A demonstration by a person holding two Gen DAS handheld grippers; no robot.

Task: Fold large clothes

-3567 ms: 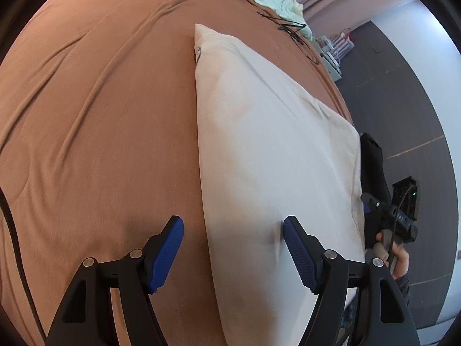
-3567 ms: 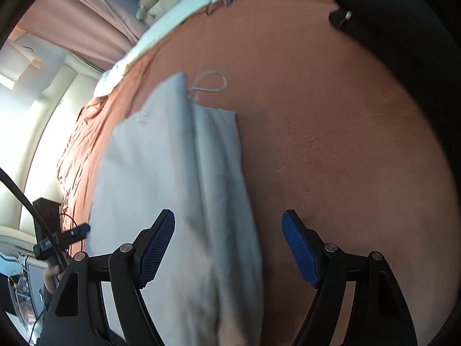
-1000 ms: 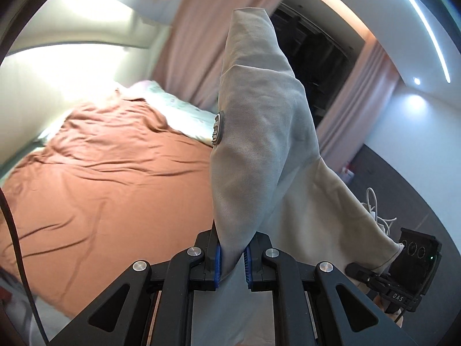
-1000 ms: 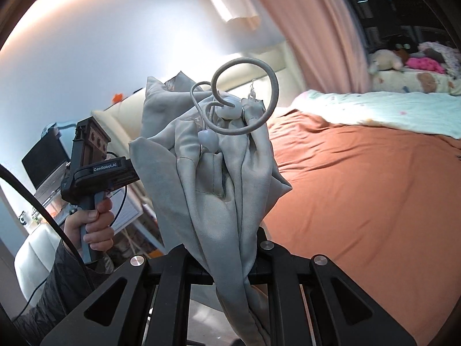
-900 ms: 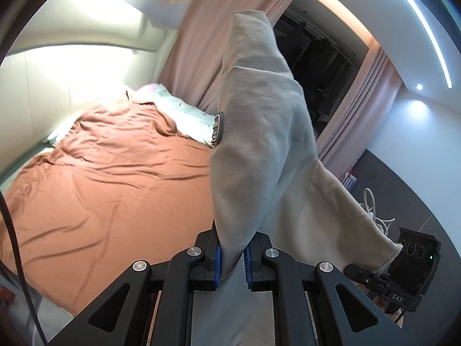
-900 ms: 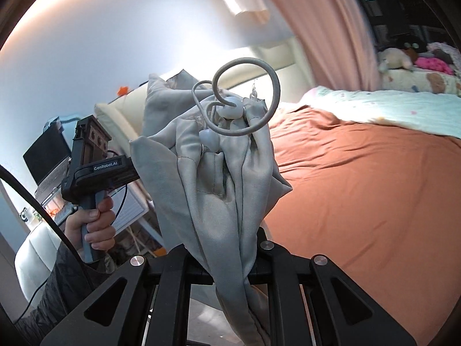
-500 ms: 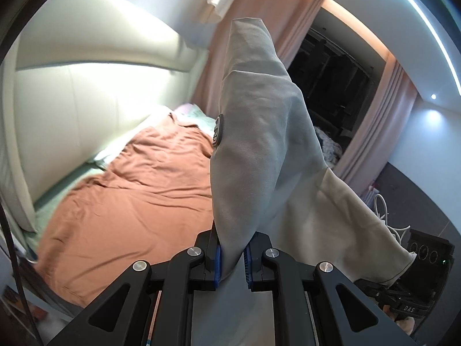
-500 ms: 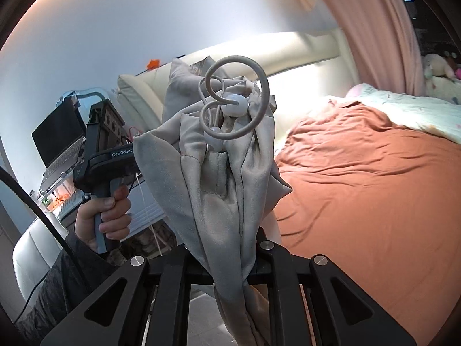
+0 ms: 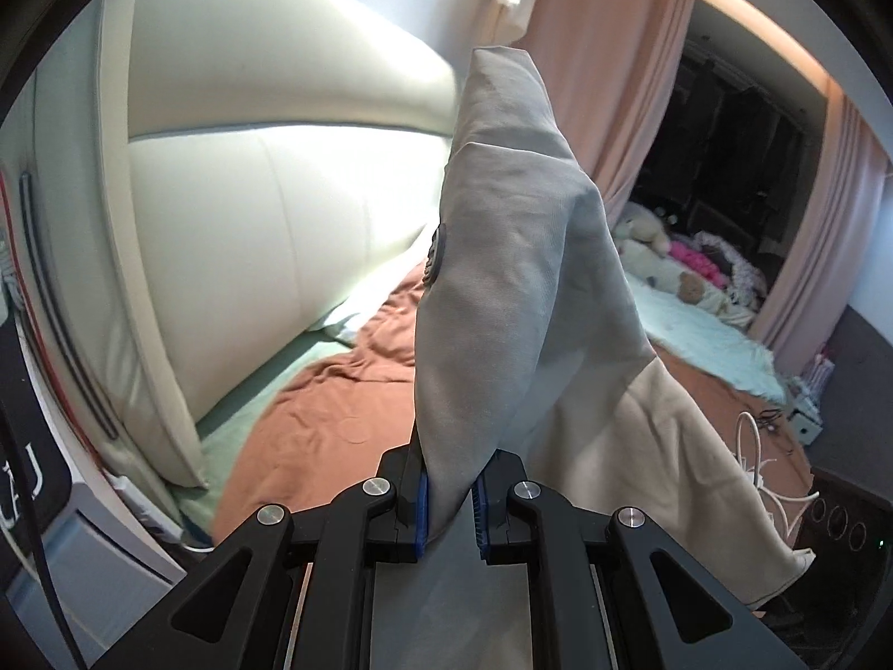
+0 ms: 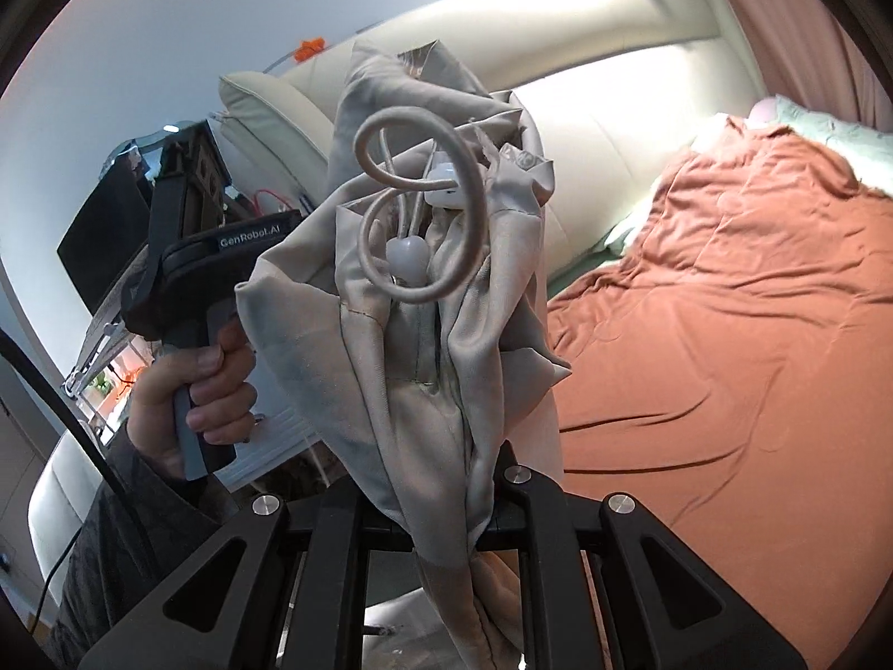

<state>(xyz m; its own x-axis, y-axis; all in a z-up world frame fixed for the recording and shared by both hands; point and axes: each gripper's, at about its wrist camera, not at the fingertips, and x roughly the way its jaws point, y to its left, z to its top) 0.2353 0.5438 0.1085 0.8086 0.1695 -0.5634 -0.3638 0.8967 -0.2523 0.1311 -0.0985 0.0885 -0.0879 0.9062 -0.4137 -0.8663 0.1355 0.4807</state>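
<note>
1. The left gripper point(image 9: 450, 508) is clamping its blue pads point(image 9: 421, 513) tight on a fold of the grey garment point(image 9: 502, 279), angling downward.
2. The right gripper point(image 10: 446, 513) is pinching a bunched corner of the same garment.
3. The person's left hand point(image 10: 190, 391) is gripping the left gripper's pistol handle, sleeve showing below.

Item I hold: beige garment point(image 9: 502, 279), bunched, raised off the bed, peak at 12 o'clock; looped drawstring point(image 10: 418, 212) with toggles at its top.
</note>
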